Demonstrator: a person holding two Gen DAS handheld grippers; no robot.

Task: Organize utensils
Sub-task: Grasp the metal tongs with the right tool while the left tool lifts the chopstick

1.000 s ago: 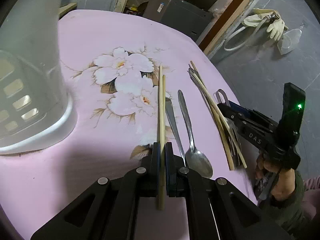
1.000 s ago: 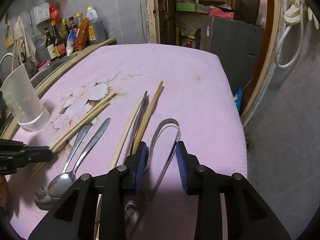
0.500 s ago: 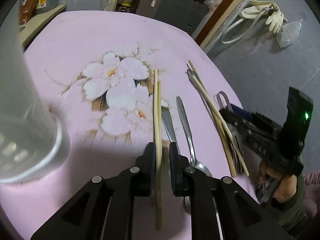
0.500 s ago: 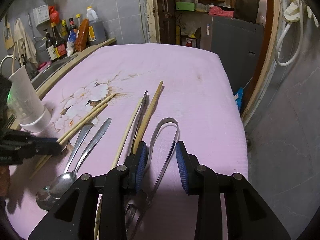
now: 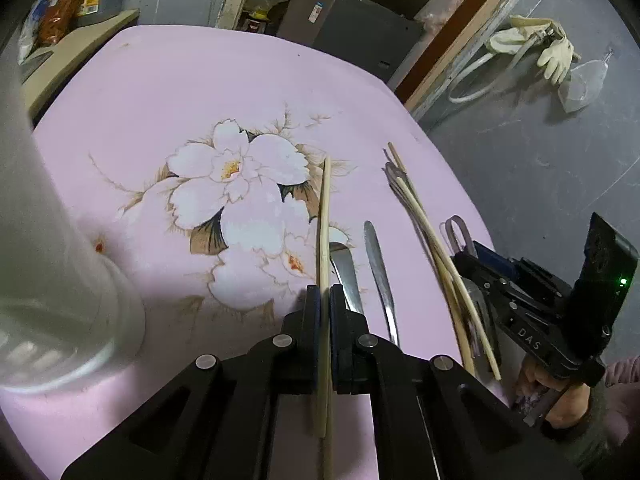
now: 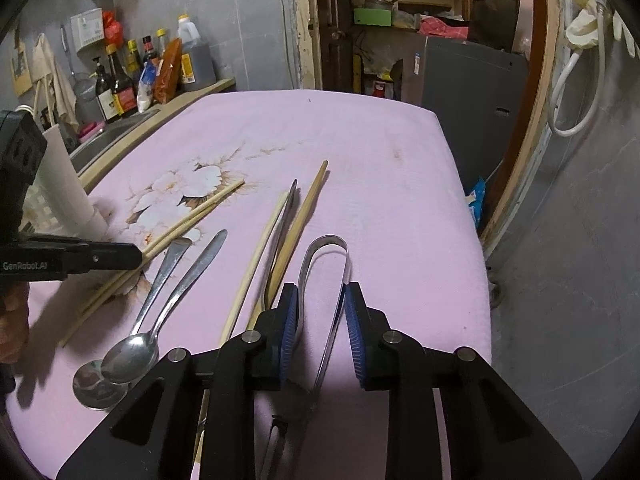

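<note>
My left gripper is shut on a pair of pale chopsticks that point away over the pink flowered cloth; in the right wrist view the left gripper grips the chopsticks near their middle. My right gripper is closing around the metal tongs, whose two arms lie between the blue pads and touch them. Two steel spoons lie between the chopsticks and a bundle of longer chopsticks. The white slotted utensil holder stands close on the left.
The pink cloth covers the table, whose right edge drops to a grey floor. Sauce bottles stand on a counter at the far left. A grey cabinet sits behind the table. A hand holds the right gripper.
The left jaws opened a little, slid farther up the chopsticks and shut again. The right jaws have narrowed onto the arms of the tongs. The right hand has stayed put.
</note>
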